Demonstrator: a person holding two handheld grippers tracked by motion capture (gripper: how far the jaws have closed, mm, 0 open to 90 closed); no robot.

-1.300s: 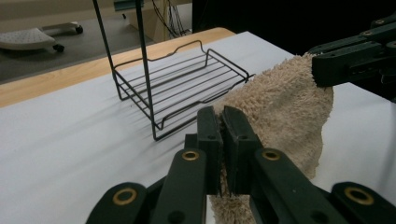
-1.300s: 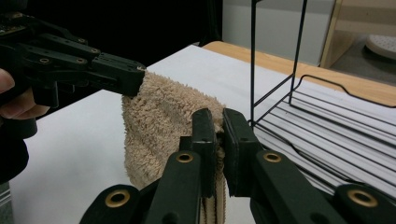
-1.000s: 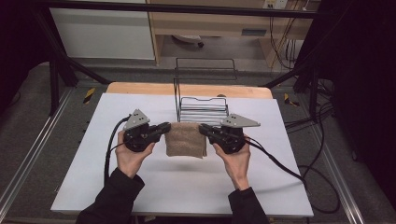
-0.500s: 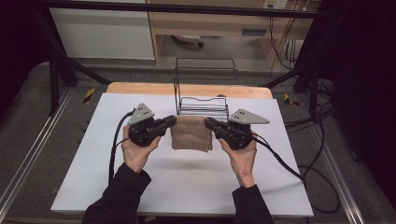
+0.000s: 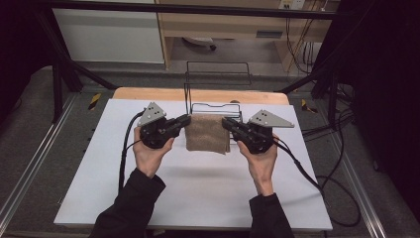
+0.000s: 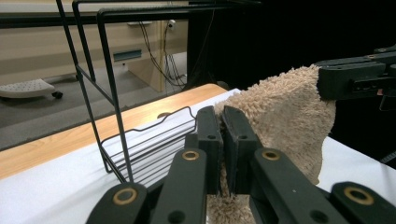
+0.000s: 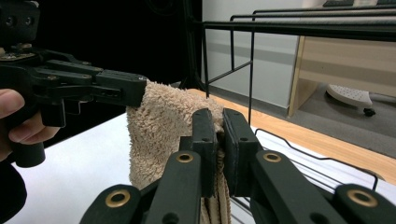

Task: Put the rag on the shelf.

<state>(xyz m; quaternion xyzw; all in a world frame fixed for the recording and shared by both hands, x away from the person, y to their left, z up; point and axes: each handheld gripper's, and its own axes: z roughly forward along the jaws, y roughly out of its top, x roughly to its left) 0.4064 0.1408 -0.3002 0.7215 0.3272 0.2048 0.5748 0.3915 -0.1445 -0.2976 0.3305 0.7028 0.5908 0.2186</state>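
We see a tan, fuzzy towel (image 5: 207,134) between our black left gripper (image 5: 185,120) and black right gripper (image 5: 226,122), a black wire rack (image 5: 216,94) behind, a white table (image 5: 198,188), and our black sleeves (image 5: 130,206)

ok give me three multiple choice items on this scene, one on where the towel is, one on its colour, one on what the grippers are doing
1. Where is the towel?
A. Inside the wire rack
B. Hanging between the two grippers, in front of the wire rack
C. Flat on the floor

2. What colour is the towel?
A. Tan
B. Blue
C. White

3. What state are the left gripper and right gripper in?
A. Both open
B. One open, one shut
C. Both shut on the towel

Answers:
1. B, the high view shows it stretched between the grippers above the white table, nearer the person than the rack.
2. A, its fluffy pile looks tan in all three views.
3. C, each gripper view shows its own jaws pinching an edge of the cloth.
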